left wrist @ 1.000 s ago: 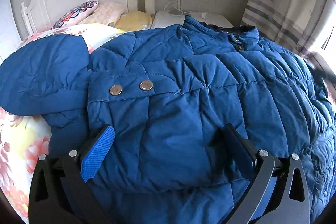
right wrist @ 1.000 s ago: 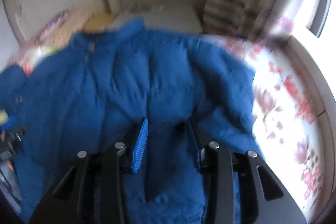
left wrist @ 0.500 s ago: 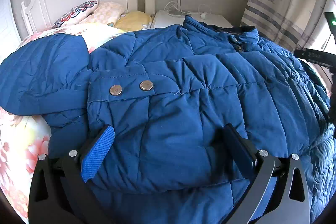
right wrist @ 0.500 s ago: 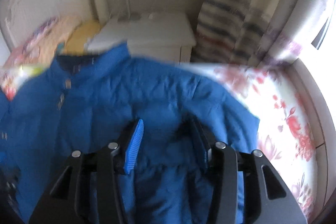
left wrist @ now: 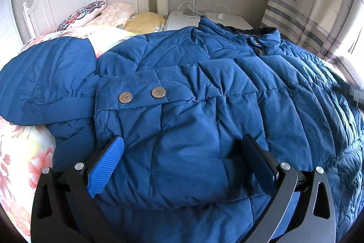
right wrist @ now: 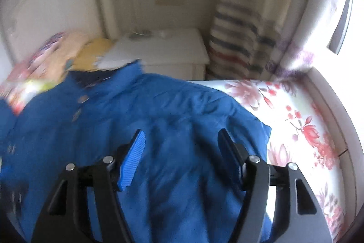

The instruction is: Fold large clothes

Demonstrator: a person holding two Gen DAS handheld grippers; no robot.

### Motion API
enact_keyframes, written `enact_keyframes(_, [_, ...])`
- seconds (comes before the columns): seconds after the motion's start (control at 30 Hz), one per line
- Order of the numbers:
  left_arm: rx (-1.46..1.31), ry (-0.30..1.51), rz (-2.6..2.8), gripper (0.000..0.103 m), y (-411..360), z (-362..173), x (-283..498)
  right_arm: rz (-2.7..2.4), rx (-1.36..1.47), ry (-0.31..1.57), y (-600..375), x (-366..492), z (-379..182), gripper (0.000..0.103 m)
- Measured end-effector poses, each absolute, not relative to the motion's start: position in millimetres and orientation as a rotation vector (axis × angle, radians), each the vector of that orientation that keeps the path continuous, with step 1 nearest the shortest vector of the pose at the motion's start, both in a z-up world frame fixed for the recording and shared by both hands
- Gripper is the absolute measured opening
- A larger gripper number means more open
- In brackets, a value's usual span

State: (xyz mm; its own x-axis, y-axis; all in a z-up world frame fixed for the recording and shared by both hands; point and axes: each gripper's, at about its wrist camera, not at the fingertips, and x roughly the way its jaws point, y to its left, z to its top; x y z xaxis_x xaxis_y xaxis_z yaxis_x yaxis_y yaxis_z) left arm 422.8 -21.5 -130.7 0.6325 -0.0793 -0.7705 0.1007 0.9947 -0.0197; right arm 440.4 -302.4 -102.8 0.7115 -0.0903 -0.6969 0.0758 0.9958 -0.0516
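Because it is too bulky to fold in the air, the blue padded jacket [left wrist: 204, 106] lies spread over the floral bed [right wrist: 295, 111], collar toward the headboard edge. Pointing steeply down, the left gripper [left wrist: 182, 161] straddles a folded-in sleeve, fingers spread; the right gripper [right wrist: 182, 152] has just been opening, nothing pinched.

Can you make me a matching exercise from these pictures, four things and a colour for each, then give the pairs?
Things:
1. puffer jacket
2. snap buttons
3. bedside cabinet
4. bedsheet

Colours:
A. white
B. white with pink flowers
C. blue
D. metallic bronze

Pairs: 1-C, 2-D, 3-A, 4-B
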Motion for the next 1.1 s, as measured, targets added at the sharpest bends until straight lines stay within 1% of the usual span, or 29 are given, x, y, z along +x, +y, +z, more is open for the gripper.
enact_keyframes(0.1, [0.025,0.879,-0.104,0.099,-21,-130,422,-0.059,-0.127,0.86,-285,424,-132,0.07])
enact_keyframes(0.13, [0.025,0.879,-0.103,0.099,-21,-130,422,-0.051,-0.137,0.863,-284,422,-138,0.07])
enact_keyframes(0.23, [0.025,0.879,-0.103,0.099,-21,-130,422,-0.094,-0.077,0.855,-294,418,-131,0.069])
enact_keyframes(0.3, [0.026,0.879,-0.102,0.099,-21,-130,422,-0.078,-0.026,0.775,-293,395,-111,0.069])
enact_keyframes(0.37, [0.03,0.88,-0.101,0.099,-22,-130,422,-0.039,-0.024,0.744,-282,374,-106,0.069])
enact_keyframes(0.47, [0.033,0.88,-0.099,0.099,-22,-130,422,0.002,-0.119,0.816,-263,358,-129,0.069])
enact_keyframes(0.5, [0.036,0.88,-0.098,0.099,-22,-130,422,-0.001,-0.125,0.833,-264,360,-139,0.071])
enact_keyframes(0.67, [0.031,0.882,-0.108,0.099,-21,-129,421,-0.034,-0.016,0.837,-283,352,-138,0.071])
enact_keyframes(0.8, [0.036,0.903,-0.116,0.098,-18,-115,400,0.002,-0.019,0.78,-275,319,-128,0.072])
enact_keyframes(0.9, [0.104,0.906,-0.153,0.098,-26,-107,368,0.01,-0.041,0.822,-277,311,-140,0.073])
enact_keyframes(0.93, [0.129,0.919,-0.152,0.098,-27,-111,361,0.029,-0.031,0.858,-278,309,-148,0.074])
enact_keyframes(1.0, [0.167,0.972,-0.148,0.099,-28,-127,353,0.03,-0.001,0.864,-280,307,-147,0.074])
enact_keyframes(1.03, [0.157,0.985,-0.156,0.099,-24,-135,351,-0.001,-0.007,0.871,-280,306,-145,0.074])
enact_keyframes(1.1, [0.084,0.979,-0.16,0.098,-9,-129,347,-0.036,-0.002,0.851,-277,305,-138,0.074])
